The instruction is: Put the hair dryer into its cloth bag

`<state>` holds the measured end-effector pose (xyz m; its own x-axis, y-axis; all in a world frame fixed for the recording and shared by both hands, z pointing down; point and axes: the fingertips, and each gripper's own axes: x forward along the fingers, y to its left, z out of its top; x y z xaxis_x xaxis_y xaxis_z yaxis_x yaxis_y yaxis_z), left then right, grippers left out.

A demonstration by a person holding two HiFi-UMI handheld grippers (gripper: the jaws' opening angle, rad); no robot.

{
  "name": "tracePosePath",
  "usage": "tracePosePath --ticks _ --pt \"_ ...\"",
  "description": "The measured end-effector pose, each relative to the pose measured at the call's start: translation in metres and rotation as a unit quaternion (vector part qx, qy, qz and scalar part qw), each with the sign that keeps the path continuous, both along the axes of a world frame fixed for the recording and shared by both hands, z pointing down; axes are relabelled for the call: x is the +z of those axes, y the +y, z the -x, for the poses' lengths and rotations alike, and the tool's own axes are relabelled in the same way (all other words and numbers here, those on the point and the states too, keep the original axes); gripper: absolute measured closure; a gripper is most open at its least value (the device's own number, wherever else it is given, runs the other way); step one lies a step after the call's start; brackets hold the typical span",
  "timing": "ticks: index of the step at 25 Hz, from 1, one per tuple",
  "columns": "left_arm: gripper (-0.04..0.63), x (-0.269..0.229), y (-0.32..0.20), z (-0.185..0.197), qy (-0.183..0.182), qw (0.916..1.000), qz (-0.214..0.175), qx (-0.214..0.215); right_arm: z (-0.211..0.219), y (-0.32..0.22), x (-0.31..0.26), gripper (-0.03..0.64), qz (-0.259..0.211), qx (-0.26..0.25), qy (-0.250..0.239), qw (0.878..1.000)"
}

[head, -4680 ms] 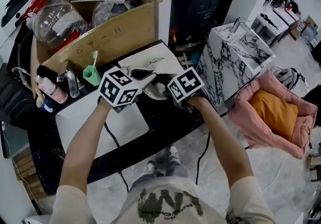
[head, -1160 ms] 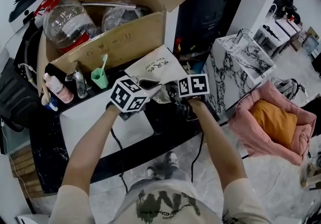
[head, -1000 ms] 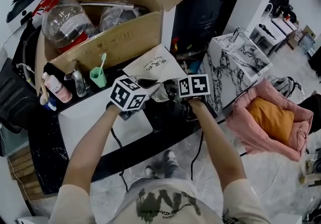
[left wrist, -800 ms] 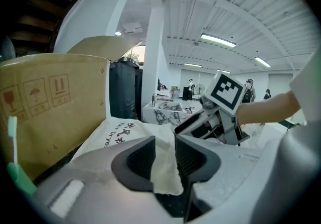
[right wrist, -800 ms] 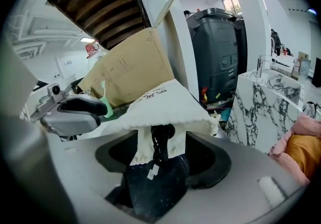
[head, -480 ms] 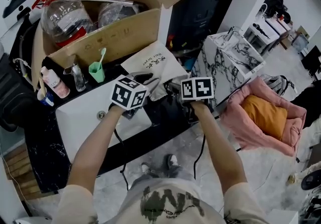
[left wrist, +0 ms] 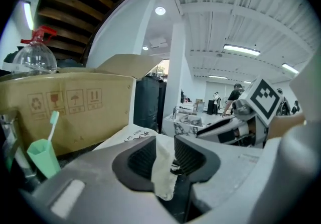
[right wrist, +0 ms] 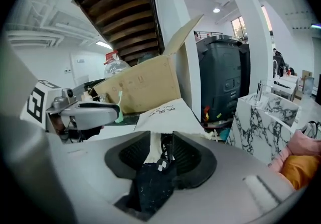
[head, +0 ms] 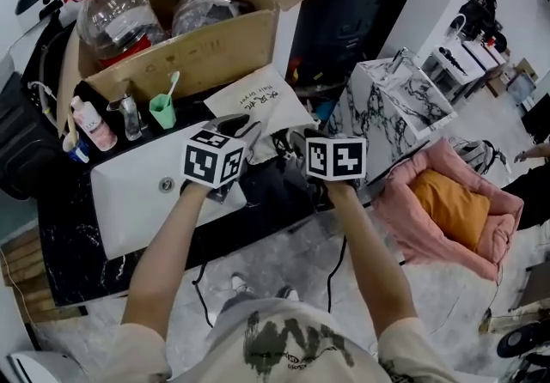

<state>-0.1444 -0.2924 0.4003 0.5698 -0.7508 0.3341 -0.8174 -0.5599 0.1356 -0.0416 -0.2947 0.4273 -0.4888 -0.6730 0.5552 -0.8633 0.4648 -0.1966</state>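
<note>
The cream cloth bag (head: pixel 258 98) with dark print lies on the black counter, its mouth towards me. My left gripper (head: pixel 239 126) has just been opening its jaws, and a thick fold of the bag's edge (left wrist: pixel 163 168) fills the gap between the pads and droops below them. My right gripper (head: pixel 296 139) has just been closing its jaws. They hold the bag's other edge (right wrist: pixel 150 147) together with a black cord (right wrist: pixel 164 147). A black piece with a small white mark (right wrist: pixel 150 188) hangs below them. The hair dryer's body is hidden.
An open cardboard box (head: pixel 189 55) with clear plastic bottles stands behind the bag. A green cup with a toothbrush (head: pixel 161 111) and small bottles (head: pixel 86 128) stand at the left, by a white basin (head: pixel 142 192). At the right are a marble-patterned box (head: pixel 395 106) and a pink cushion bed (head: pixel 455 209).
Both grippers have risen a little and come towards me, bringing the bag's near edge with them. The two marker cubes stand further apart than a second ago.
</note>
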Motion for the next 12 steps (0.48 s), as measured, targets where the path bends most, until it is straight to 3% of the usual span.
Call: tracePosePath --ticks 6,12 --pt "0.488 -0.012 0.022 -0.008 0.004 0.9982 -0.014 -0.058 -0.009 0.017 -0.029 0.506 -0.050 -0.038 -0.026 0.998" --pt "0.522 -0.024 0.047 -0.004 -0.002 0.9915 -0.036 -0.125 -0.020 0.032 -0.048 0.557 -0.098 -0.062 -0.019 0.993"
